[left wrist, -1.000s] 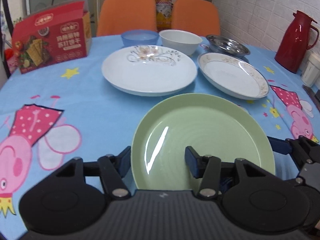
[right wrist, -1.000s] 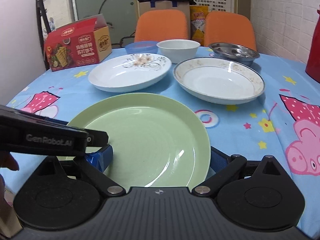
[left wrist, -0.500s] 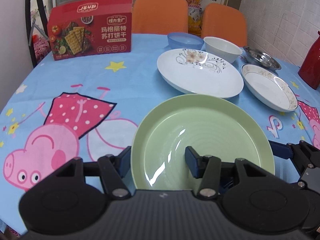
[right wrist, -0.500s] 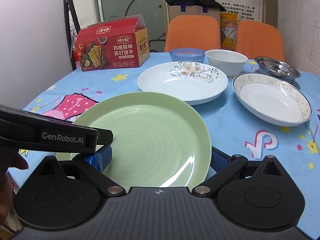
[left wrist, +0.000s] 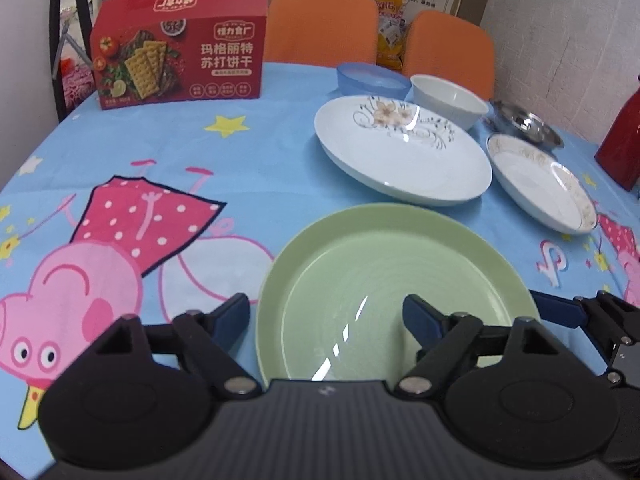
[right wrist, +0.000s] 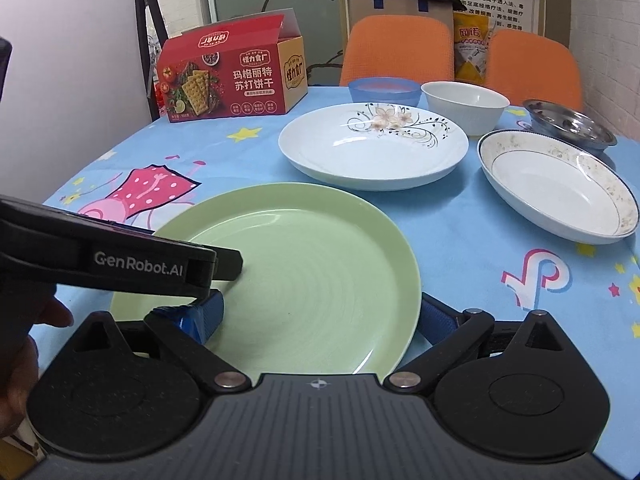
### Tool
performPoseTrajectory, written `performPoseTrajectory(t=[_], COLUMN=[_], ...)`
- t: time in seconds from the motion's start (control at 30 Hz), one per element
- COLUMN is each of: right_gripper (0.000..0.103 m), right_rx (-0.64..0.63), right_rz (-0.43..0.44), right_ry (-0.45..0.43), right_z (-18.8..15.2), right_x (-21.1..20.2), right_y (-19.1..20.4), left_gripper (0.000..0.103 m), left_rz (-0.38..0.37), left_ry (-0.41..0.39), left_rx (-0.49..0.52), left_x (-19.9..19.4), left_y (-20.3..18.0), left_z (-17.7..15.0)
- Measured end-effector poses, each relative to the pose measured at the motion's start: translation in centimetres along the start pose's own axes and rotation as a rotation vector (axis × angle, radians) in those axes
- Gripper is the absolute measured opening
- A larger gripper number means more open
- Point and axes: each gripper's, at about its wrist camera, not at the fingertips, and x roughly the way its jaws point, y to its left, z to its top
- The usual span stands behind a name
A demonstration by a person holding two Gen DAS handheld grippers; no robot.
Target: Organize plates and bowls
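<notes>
A green plate (left wrist: 396,292) is held off the table by both grippers. My left gripper (left wrist: 326,316) is shut on its left rim, one finger under and one on top. My right gripper (right wrist: 320,314) is shut on its right rim; the plate also shows in the right wrist view (right wrist: 304,276). A white flowered plate (left wrist: 400,152) and a gold-rimmed plate (left wrist: 540,180) lie beyond it. A blue bowl (left wrist: 372,80), a white bowl (left wrist: 448,98) and a steel bowl (left wrist: 524,124) stand at the back.
A red cracker box (left wrist: 180,56) stands at the back left of the blue cartoon tablecloth (left wrist: 160,168). A red thermos (left wrist: 624,144) stands at the right edge. Two orange chairs (left wrist: 320,24) stand behind the table.
Both grippers have carried the green plate to the left, away from the other plates. The cracker box and the pink pig print have come further into view.
</notes>
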Motion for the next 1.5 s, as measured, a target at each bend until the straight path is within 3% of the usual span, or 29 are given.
performPoseTrajectory(t=[0.13,0.27,0.4,0.57,0.7,0.87,1.1,1.3,1.5], right_gripper=[0.088,0.088,0.088,0.087,0.088,0.089,0.088,0.088,0.089], right_rx=[0.019,0.017,-0.002,0.002,0.022,0.02,0.007,-0.001,-0.102], right_rz=[-0.056,-0.075,-0.071,-0.038,0.002,-0.039,0.023,0.041,0.057], right_ry=[-0.091,-0.166,-0.159,-0.077,0.009,0.003,0.003,0.032,0.024], right_z=[2.0,5.8,9.5,12.1,12.3,12.3,12.2,10.9,10.4], right_x=[-2.0,-0.9,3.3,8.8,11.5,11.9,12.3,11.6,11.8], right_y=[-2.6,-5.4,-7.4,-8.9,-9.3,-8.3,-7.1,-6.7,-6.7], left_gripper=[0.086,0.087,0.087,0.087,0.087,0.087,0.087,0.087,0.087], left_rz=[0.012,0.002,0.013,-0.029,-0.052,-0.045,-0.018,0.003,0.049], left_ry=[-0.079,-0.064,-0.04,0.019,0.035,0.026,0.056,0.075,0.064], left_rx=[-0.04,-0.1,-0.105,-0.07,-0.069,-0.062,-0.099,-0.023,0.045], left_x=[-1.2,0.1,2.1,5.4,7.3,8.1,9.3,11.6,12.5], left_y=[1.7,3.1,3.2,3.0,3.2,3.7,4.7,2.9,1.7], left_z=[2.2,4.8,6.3,8.7,10.7,11.5,11.4,12.4,12.4])
